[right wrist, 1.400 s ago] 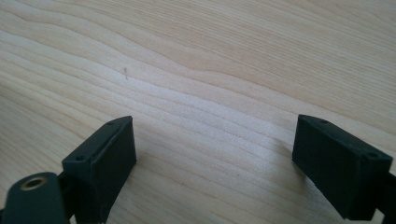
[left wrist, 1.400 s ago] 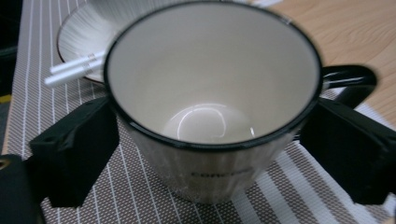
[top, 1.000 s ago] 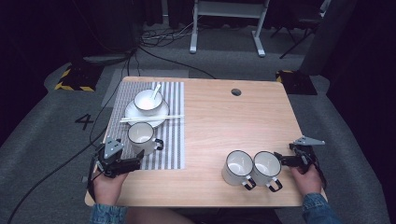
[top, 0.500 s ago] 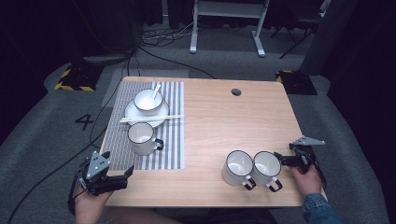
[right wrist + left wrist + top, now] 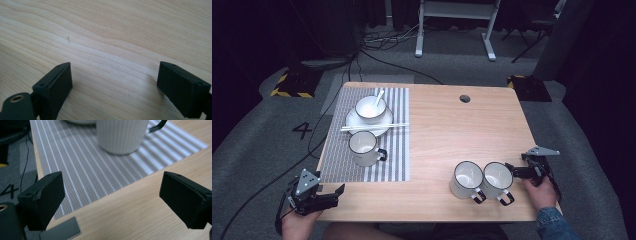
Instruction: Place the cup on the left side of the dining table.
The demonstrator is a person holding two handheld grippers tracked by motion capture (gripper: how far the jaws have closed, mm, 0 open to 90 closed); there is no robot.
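- Mug point(image 5: 364, 148), white enamel w/ dark rim & black handle: upright, empty, on striped placemat point(image 5: 337, 165), handle to the right.
- Bowl point(image 5: 370, 107), white, on plate point(image 5: 383, 124), spoon point(image 5: 378, 97) inside.
- Chopsticks point(image 5: 374, 127), pr, across plate's near edge.
- 2 mugs point(image 5: 466, 178) point(image 5: 497, 179), same type, upright, touching, on bare wood near front right; handles toward front edge.

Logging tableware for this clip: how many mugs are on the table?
3. One mug on the striped mat, near the plate; a left mug of the pair and a right mug of the pair side by side near the right gripper. None looks hidden.
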